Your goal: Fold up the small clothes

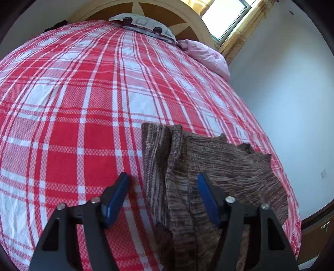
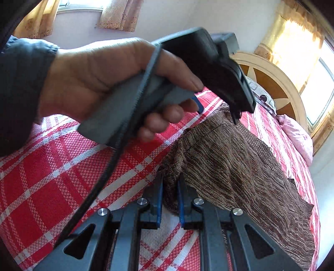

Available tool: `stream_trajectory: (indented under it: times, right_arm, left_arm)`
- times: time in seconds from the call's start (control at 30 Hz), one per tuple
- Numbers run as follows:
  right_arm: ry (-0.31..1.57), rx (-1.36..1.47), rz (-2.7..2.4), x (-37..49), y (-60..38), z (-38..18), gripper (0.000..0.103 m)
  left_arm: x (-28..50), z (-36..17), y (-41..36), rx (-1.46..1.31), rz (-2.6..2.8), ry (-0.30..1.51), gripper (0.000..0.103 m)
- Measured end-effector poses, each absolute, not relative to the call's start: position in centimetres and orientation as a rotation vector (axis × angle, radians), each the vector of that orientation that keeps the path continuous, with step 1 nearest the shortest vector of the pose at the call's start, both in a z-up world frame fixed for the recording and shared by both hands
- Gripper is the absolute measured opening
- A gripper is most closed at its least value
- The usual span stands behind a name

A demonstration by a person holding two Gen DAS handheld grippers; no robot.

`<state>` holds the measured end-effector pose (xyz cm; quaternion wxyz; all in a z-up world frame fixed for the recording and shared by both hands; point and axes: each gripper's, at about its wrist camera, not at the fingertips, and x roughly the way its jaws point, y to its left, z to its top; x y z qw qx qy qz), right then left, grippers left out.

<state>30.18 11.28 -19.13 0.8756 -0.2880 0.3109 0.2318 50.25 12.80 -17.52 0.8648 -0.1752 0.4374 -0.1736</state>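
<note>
Brown-and-cream knitted garment [image 2: 240, 158] on your red-and-white checked bed cover [image 1: 73, 125]: right tongs [image 2: 169, 183] clamped on its bunched edge as anchor; left tongs [image 1: 162, 183] apart, straddling a fold for a second grip.

R tool [image 2: 169, 187] pinching brown knit [image 2: 240, 158], plaid bed [image 2: 52, 177]

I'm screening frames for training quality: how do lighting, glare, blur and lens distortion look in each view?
Left wrist view: the window is blown out white, the plaid bedspread bulges under strong fisheye curvature, and the brown knit garment is sharp. Right wrist view: the sunlit curtain glares, and the hand close to the lens looks slightly soft.
</note>
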Motion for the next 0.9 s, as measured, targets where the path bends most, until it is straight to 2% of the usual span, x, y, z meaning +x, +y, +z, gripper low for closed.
stream_trajectory:
  times: [0.07, 0.1, 0.13, 0.2, 0.5, 0.9]
  right_arm:
    - [0.651, -0.594, 0.487, 30.1, 11.2, -19.1, 0.012]
    - [0.651, -0.59, 0.489, 30.2, 11.2, -19.1, 0.012]
    - [0.65, -0.588, 0.49, 30.2, 11.2, -19.1, 0.011]
    - [0.649, -0.586, 0.492, 30.1, 11.1, -19.1, 0.011]
    - [0.642, -0.43, 0.541, 30.7, 7.4, -16.4, 0.009]
    - [0.581, -0.244, 0.491, 30.4, -0.5, -12.6, 0.009]
  left_arm:
    - [50.5, -17.3, 12.9, -0.372, -0.381, 0.91, 0.047]
    - [50.7, -17.5, 13.0, -0.387, -0.396, 0.926, 0.027]
    - [50.9, -17.8, 13.1, -0.396, -0.394, 0.934, 0.016]
    - [50.9, -17.9, 13.4, -0.423, -0.406, 0.925, 0.01]
    - [49.5, -15.8, 14.3, -0.531, -0.424, 0.853, 0.008]
    - [48.5, -10.7, 10.6, -0.555, -0.488, 0.768, 0.007]
